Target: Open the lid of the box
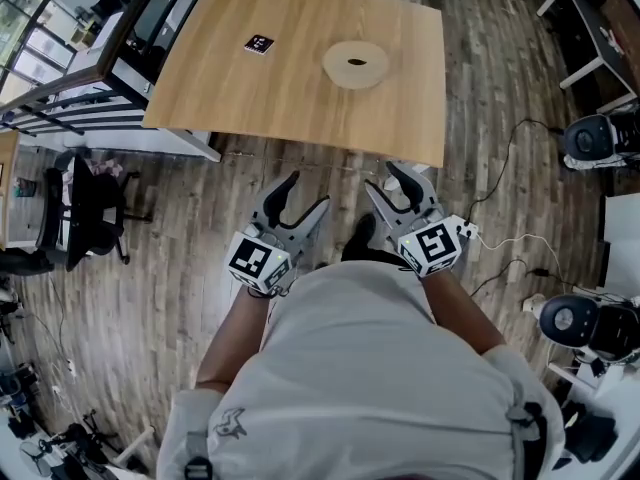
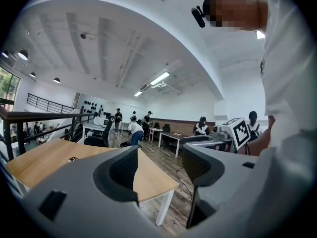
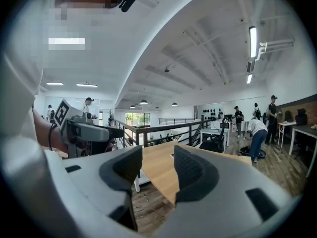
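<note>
Pale wood tabletop (image 1: 250, 88) bears the round, flat box (image 1: 355, 65), dark slot at centre, shown only in the head view. Grey left gripper (image 1: 305, 196) and right gripper (image 1: 383, 180) hang near the table's edge, ribbed jaws apart, empty

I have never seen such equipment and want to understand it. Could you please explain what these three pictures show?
No robot here: a person holds a two-jaw gripper in each hand. One picture comes from a camera on the person's head, looking down; the other two from cameras riding on the grippers. The left gripper and the right gripper are open and hold nothing. On the wooden table lie a round flat box and a small black-and-white marker card.
</note>
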The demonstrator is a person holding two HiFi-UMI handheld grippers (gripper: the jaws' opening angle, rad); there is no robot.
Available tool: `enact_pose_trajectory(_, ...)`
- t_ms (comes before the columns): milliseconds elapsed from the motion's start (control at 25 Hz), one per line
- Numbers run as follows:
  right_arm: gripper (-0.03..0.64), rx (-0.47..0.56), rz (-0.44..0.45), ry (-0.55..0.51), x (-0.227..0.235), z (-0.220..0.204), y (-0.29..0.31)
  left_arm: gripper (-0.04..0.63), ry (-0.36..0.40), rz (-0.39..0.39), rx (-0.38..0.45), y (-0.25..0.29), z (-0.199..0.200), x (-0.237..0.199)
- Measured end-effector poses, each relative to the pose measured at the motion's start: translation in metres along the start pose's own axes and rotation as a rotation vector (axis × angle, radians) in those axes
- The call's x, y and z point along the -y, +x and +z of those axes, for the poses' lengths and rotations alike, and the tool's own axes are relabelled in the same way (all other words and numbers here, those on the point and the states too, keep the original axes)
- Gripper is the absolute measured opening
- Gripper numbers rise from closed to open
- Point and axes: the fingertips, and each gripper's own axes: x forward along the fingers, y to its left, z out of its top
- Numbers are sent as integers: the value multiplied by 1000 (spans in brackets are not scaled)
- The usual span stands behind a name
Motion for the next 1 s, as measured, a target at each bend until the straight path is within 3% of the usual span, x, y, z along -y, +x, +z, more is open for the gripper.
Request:
enact_pose_trajectory(440,210,17,-8,-10,110,6,25,270,23,-65,-1,115,13,-21)
enact_pose_trajectory(640,210,25,-44,32,157,3,22,272,28,-94,-13,160,13,-23)
enact_pose_trajectory(1000,210,-4,-114,56,199,-6,30,282,0,-175,-63,205,1,-39)
